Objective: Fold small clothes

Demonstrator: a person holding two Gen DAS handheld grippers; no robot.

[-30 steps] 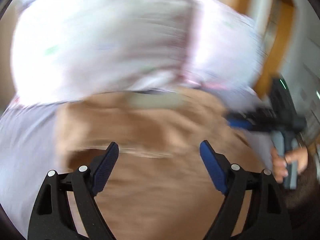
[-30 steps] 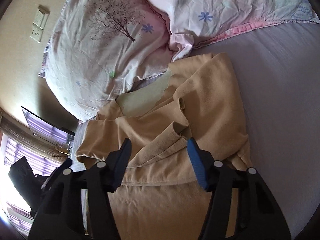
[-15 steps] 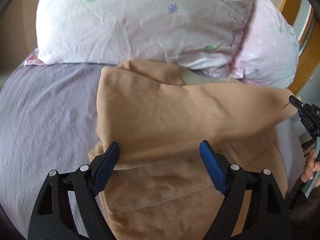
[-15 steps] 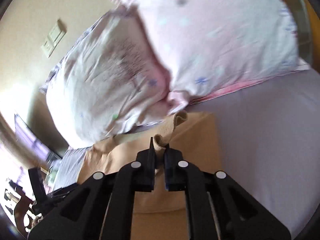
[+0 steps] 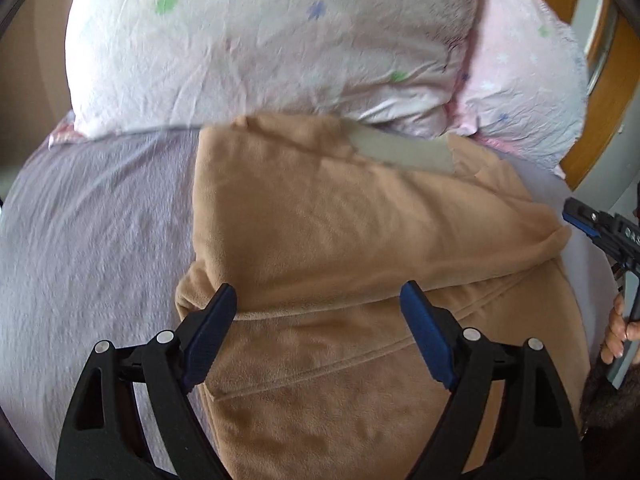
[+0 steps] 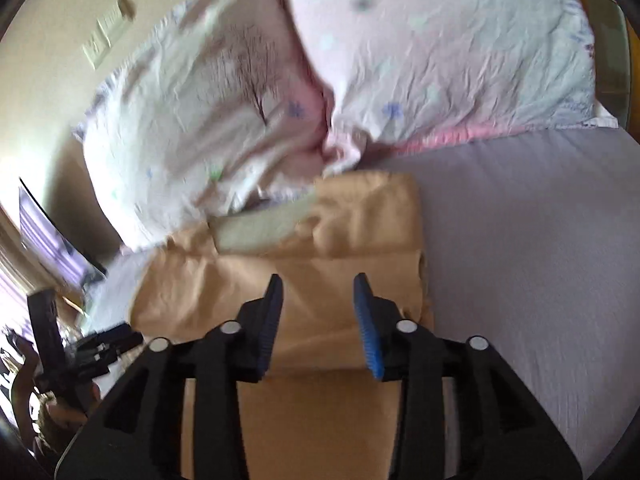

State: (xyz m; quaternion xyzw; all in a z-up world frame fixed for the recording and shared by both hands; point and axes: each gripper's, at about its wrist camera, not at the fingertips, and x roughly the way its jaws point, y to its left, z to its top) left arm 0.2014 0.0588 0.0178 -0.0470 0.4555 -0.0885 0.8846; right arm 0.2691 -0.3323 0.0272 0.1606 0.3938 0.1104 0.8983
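A tan fleece garment (image 5: 352, 240) lies on the lilac bedsheet (image 5: 92, 240), its sleeve folded across the body and a grey-green neck lining (image 5: 404, 152) showing at the far end. My left gripper (image 5: 318, 300) is open and empty just above the garment's near part. My right gripper (image 6: 318, 292) is open and empty over the folded sleeve (image 6: 304, 280). The right gripper also shows in the left wrist view (image 5: 588, 224) at the right edge, beside the sleeve cuff.
Two pink-and-white floral pillows (image 5: 260, 40) (image 6: 440, 52) lie against the garment's far end. A wooden frame (image 5: 592, 120) stands at the right. A wall switch (image 6: 106, 36) and a screen (image 6: 52, 236) are at the left.
My right gripper carried the sleeve across the garment, then opened and let it go. The sleeve now lies folded over the body. My left gripper stayed open.
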